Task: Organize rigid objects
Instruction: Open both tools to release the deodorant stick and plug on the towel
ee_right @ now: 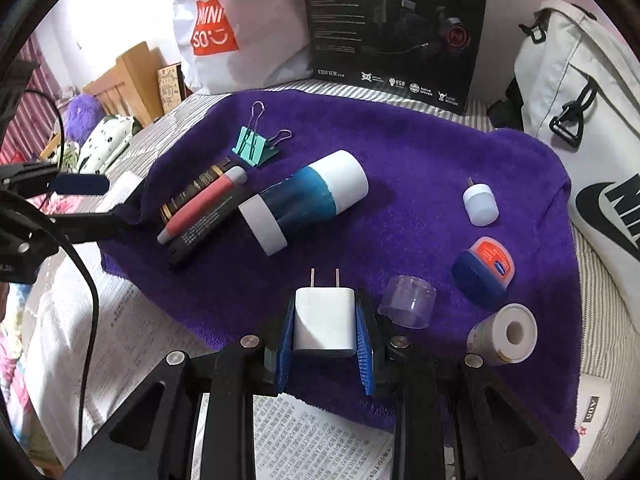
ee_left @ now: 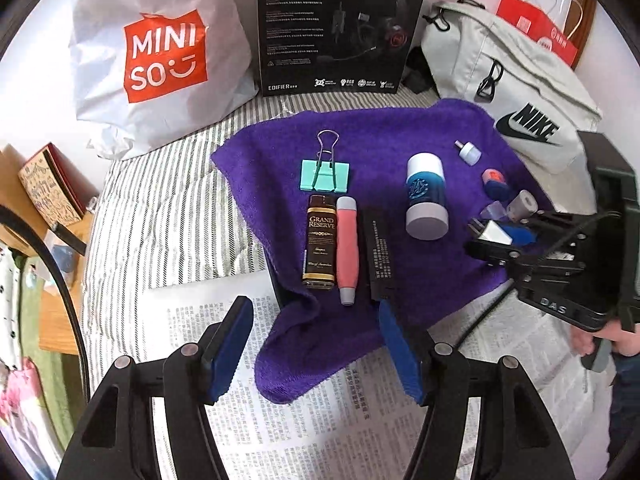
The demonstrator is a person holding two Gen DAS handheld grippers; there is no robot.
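Risk sits mostly with the white two-pronged plug-in charger block [ee_right: 325, 320], which the right claw [ee_right: 325, 354] has clenched between its blue ribbed pads, prongs pointing away, above the near edge of the purple terry towel [ee_right: 400, 168] spread on a striped bed. The pads catch only the block's smooth lower sides, so it may slip or twist out when set down. Close on its right lie a clear plastic cap [ee_right: 407, 301], a small blue jar with an orange lid [ee_right: 484, 270] and a white roll [ee_right: 505, 335]; a careless placement could knock them rolling. The left claw [ee_left: 316, 350] hangs released and empty over towel and newspaper [ee_left: 312, 432], just short of a neat row: brown bottle [ee_left: 320, 242], pink tube [ee_left: 347, 249], black bar [ee_left: 379, 254]. It could nudge that row askew.
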